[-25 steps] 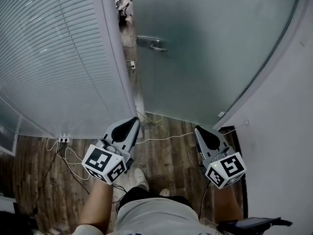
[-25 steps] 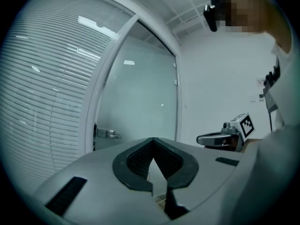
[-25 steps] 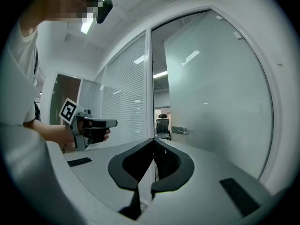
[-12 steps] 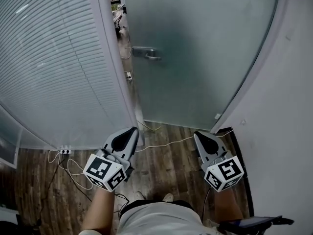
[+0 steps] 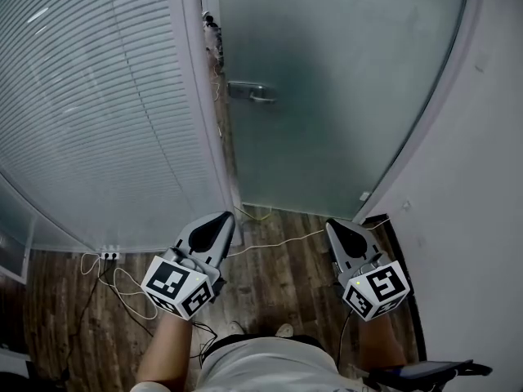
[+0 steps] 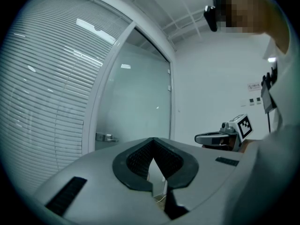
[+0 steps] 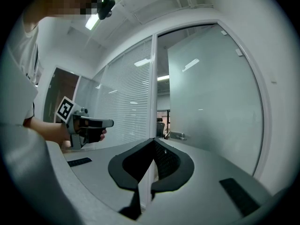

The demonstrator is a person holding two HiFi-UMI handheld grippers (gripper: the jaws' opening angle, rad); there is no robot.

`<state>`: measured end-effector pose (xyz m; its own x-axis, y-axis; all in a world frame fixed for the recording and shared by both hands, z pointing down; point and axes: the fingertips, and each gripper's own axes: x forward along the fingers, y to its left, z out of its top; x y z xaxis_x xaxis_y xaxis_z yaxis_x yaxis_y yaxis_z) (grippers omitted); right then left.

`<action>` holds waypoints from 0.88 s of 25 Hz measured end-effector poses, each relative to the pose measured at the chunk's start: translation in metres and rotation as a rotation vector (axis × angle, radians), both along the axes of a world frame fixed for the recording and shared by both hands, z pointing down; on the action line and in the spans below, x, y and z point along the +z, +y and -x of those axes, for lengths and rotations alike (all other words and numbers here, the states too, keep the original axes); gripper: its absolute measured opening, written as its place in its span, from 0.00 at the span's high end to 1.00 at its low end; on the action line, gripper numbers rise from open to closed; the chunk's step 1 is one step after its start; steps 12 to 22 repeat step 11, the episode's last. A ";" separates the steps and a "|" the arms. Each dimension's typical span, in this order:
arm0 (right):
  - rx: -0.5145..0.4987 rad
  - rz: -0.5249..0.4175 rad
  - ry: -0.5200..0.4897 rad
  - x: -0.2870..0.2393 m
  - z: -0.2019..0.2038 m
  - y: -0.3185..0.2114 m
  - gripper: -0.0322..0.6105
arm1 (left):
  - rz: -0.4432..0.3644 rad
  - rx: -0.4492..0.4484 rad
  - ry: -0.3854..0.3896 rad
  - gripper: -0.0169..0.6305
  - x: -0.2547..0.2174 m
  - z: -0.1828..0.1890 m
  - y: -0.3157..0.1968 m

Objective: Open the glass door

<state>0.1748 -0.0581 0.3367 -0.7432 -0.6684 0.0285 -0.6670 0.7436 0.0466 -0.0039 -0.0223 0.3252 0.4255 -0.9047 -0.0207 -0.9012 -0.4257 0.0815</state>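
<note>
The glass door (image 5: 343, 96) stood in front of the person, a tall frosted pane between the wall of blinds (image 5: 98, 96) on its left and a white wall (image 5: 482, 178) on its right. A narrow gap showed along its left edge, so it seemed to be a little ajar. Its metal lever handle (image 5: 249, 92) sat on that left edge, well apart from both tools. The left gripper (image 5: 219, 219) and the right gripper (image 5: 335, 225) were held low over the wooden floor (image 5: 278, 260). Each had its jaws together, with nothing between them. I judged such a pane to be heavy and stiff. It would swing slowly and then want to continue, and its smooth face would give the pads nothing to hold. The glass edge could also chip against hard jaws. The handle was therefore the proper place to take hold, near its free end, where the jaws must first be opened and then closed across the bar. The pull should be steady, along the arc of the door.
</note>
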 end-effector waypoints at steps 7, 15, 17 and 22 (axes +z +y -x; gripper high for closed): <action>0.009 -0.001 0.019 -0.009 0.005 0.003 0.95 | 0.002 0.007 0.009 0.98 -0.007 0.004 0.003; 0.014 -0.001 0.026 -0.009 0.010 0.004 0.95 | 0.006 0.006 0.012 0.97 -0.006 0.010 0.004; 0.014 -0.001 0.026 -0.009 0.010 0.004 0.95 | 0.006 0.006 0.012 0.97 -0.006 0.010 0.004; 0.014 -0.001 0.026 -0.009 0.010 0.004 0.95 | 0.006 0.006 0.012 0.97 -0.006 0.010 0.004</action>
